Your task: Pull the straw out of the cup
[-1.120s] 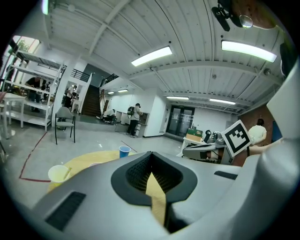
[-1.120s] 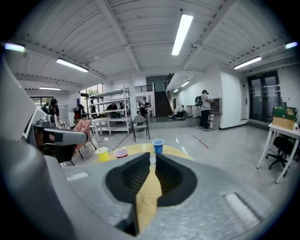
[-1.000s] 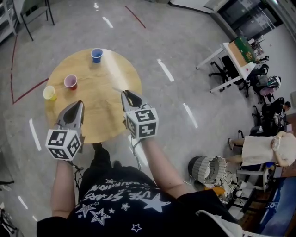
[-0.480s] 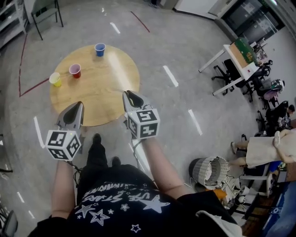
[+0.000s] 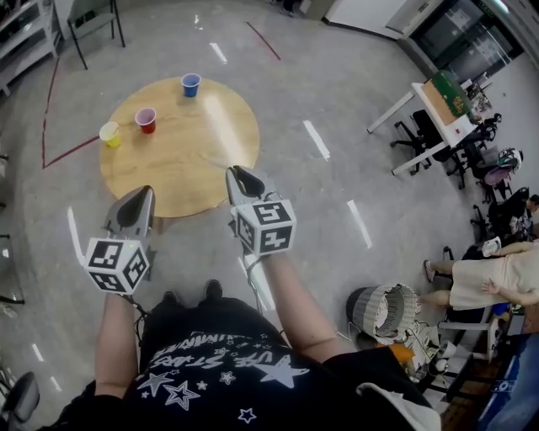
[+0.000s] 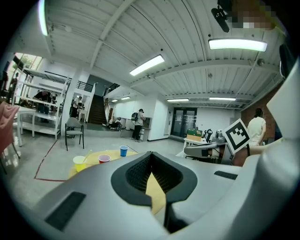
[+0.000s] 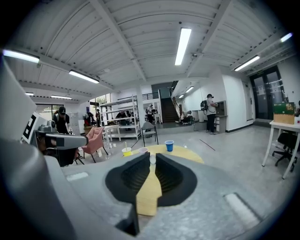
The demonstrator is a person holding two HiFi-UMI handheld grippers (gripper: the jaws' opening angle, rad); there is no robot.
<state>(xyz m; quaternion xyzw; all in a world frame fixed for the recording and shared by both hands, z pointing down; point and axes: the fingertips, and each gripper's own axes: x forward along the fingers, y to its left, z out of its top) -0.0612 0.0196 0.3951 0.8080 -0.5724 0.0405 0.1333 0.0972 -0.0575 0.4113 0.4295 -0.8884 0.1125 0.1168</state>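
The round wooden table [image 5: 181, 164] stands ahead of me with a yellow cup [image 5: 109, 133], a red cup [image 5: 146, 119] and a blue cup [image 5: 191, 84] near its far left rim. A thin straw leans in the yellow cup [image 6: 79, 162], also seen in the right gripper view [image 7: 126, 151]. My left gripper [image 5: 141, 192] is held off the table's near edge, jaws shut and empty [image 6: 151, 165]. My right gripper [image 5: 237, 172] hovers by the table's near right edge. Its jaws [image 7: 151, 160] pinch a small white straw end [image 7: 152, 159].
A desk with office chairs [image 5: 438, 99] stands at the far right. A person [image 5: 493, 278] is at the right edge, beside a round basket [image 5: 381, 310]. A chair [image 5: 88, 17] and shelving [image 5: 17, 38] are at the far left. A red line [image 5: 67, 151] marks the floor.
The person has stepped back from the table, so the table and cups lie farther off. Both grippers keep the same pose and the same jaw state.
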